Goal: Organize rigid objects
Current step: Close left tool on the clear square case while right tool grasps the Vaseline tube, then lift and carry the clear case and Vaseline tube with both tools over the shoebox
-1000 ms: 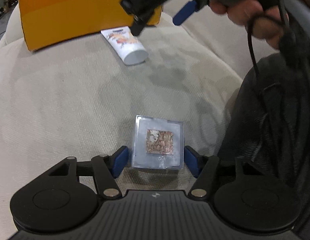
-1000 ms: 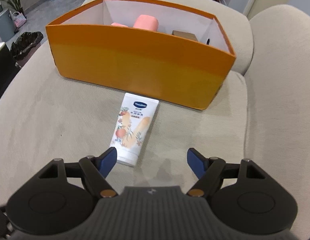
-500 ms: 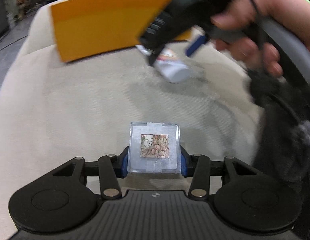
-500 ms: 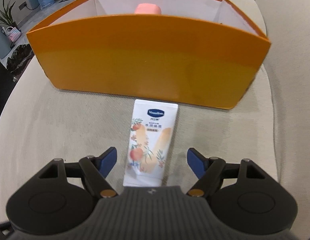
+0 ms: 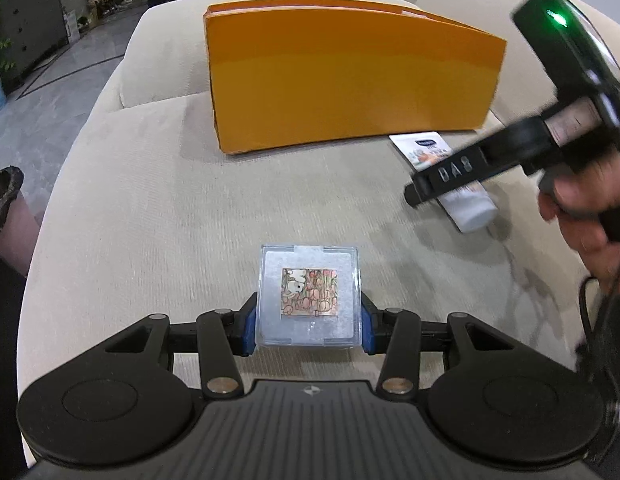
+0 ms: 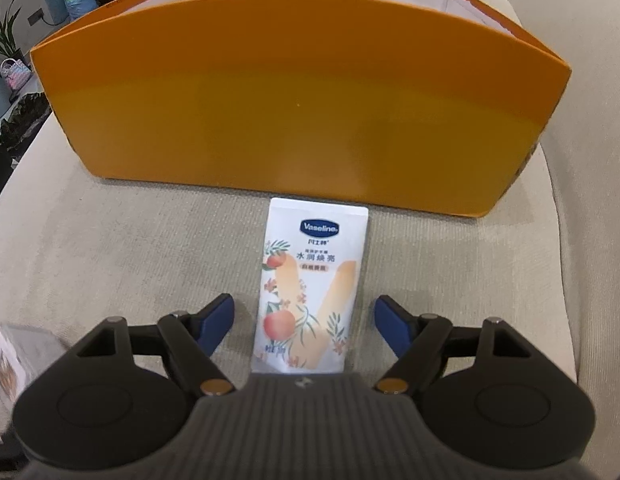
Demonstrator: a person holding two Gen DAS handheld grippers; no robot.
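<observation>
My left gripper [image 5: 308, 322] is shut on a clear plastic case [image 5: 308, 294] with a small picture card inside, holding it just above the beige cushion. An orange box [image 5: 349, 80] stands at the back; it also shows in the right wrist view [image 6: 302, 96]. A white Vaseline tube [image 6: 311, 292] lies in front of the box. My right gripper [image 6: 310, 322] is open, its fingers either side of the tube's lower half, not touching it. In the left wrist view the tube [image 5: 465, 204] is partly hidden behind the right gripper body.
The beige sofa cushion [image 5: 150, 208] carries everything. Its rounded edge drops to the floor at the left. A sofa back cushion [image 6: 581, 60] rises at the right. The case shows blurred at the lower left of the right wrist view [image 6: 18, 356].
My left gripper closed on the clear case and lifted it toward the box. My right gripper moved forward and down so its open fingers now straddle the tube.
</observation>
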